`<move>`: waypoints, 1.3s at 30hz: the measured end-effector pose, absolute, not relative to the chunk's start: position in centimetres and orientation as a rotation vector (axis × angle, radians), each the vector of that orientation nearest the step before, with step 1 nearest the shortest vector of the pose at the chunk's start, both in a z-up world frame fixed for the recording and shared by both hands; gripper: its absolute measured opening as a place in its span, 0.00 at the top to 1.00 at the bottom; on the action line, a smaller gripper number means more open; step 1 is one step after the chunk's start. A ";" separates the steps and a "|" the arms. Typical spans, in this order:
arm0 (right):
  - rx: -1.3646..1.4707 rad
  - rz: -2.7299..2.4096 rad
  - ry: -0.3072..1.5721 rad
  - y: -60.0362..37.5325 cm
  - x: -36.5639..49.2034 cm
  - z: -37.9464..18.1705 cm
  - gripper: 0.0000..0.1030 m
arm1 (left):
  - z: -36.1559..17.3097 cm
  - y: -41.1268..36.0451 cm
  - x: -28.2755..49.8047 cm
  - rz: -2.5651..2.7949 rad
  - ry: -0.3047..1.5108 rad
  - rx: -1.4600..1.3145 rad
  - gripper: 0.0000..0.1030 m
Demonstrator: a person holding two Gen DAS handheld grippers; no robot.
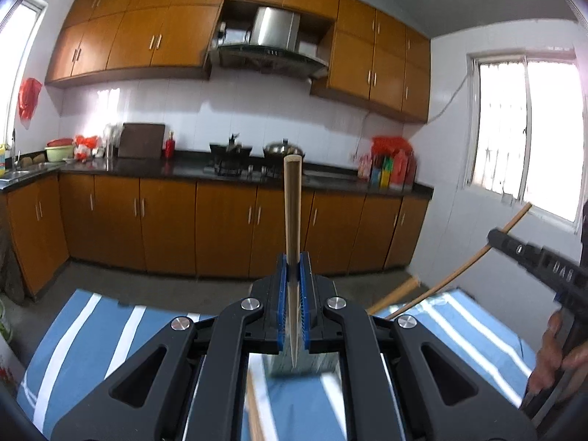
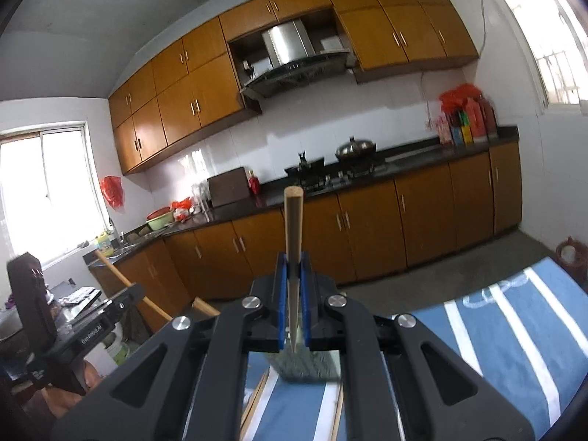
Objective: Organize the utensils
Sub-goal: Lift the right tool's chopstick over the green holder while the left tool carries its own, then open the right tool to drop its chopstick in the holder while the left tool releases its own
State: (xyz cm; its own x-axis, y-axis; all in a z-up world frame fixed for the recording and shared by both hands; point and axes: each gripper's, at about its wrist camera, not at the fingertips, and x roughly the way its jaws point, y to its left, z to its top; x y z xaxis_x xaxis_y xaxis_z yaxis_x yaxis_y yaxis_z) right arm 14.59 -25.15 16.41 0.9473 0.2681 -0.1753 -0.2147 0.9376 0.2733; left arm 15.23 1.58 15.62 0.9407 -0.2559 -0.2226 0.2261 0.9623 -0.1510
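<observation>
From the left wrist I see my left claw [image 1: 293,268] clamped on a chopstick [image 1: 293,213], blue pads pressed flat on either side of it. The stick runs straight out between the pads, its blunt end up against the line of the counter [image 1: 183,171], its thin tip back toward the lens. The claw points almost level, just a little down, above the striped cloth [image 1: 110,330]. At the right edge a hand [image 1: 555,352] holds the right claw's grip, and that claw [image 1: 494,237] carries a second chopstick [image 1: 474,261] slanting up toward the window [image 1: 525,128]. One more stick [image 1: 395,296] lies on the cloth's far edge.

From the right wrist, my right claw [image 2: 293,268] is likewise closed on its chopstick [image 2: 293,228], which sticks forward in the same way, blunt end far. The claw points near level over the cloth [image 2: 514,330]. At lower left the left claw's body [image 2: 95,316] shows, with its stick [image 2: 125,279] angled upward. Loose sticks [image 2: 257,404] lie on the cloth beneath me.
</observation>
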 end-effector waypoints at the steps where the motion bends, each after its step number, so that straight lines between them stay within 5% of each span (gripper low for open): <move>1: 0.247 0.244 0.207 -24.8 15.0 16.5 0.92 | 15.9 1.4 15.7 -0.240 0.234 -0.132 0.94; 11: 0.207 0.192 0.257 -23.7 21.1 14.5 0.92 | 15.6 0.3 20.6 -0.146 0.170 -0.176 0.94; 25: 0.212 0.202 0.357 -23.5 25.5 11.4 0.92 | 11.4 -0.6 24.2 -0.166 0.302 -0.182 0.93; 30: 0.224 0.197 0.357 -23.6 25.4 11.1 0.75 | 11.4 -0.5 24.4 -0.162 0.311 -0.186 0.93; 39: 0.210 0.185 0.320 -23.9 23.0 11.8 0.74 | 12.2 0.3 23.0 -0.152 0.288 -0.196 0.93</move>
State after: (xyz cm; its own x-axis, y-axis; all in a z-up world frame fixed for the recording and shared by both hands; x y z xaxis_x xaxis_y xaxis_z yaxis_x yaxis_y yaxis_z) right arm 22.97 -23.90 11.85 0.9327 0.2127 -0.2913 -0.1466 0.9614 0.2327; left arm 22.96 0.29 12.23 0.9475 -0.1763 -0.2667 0.1203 0.9695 -0.2134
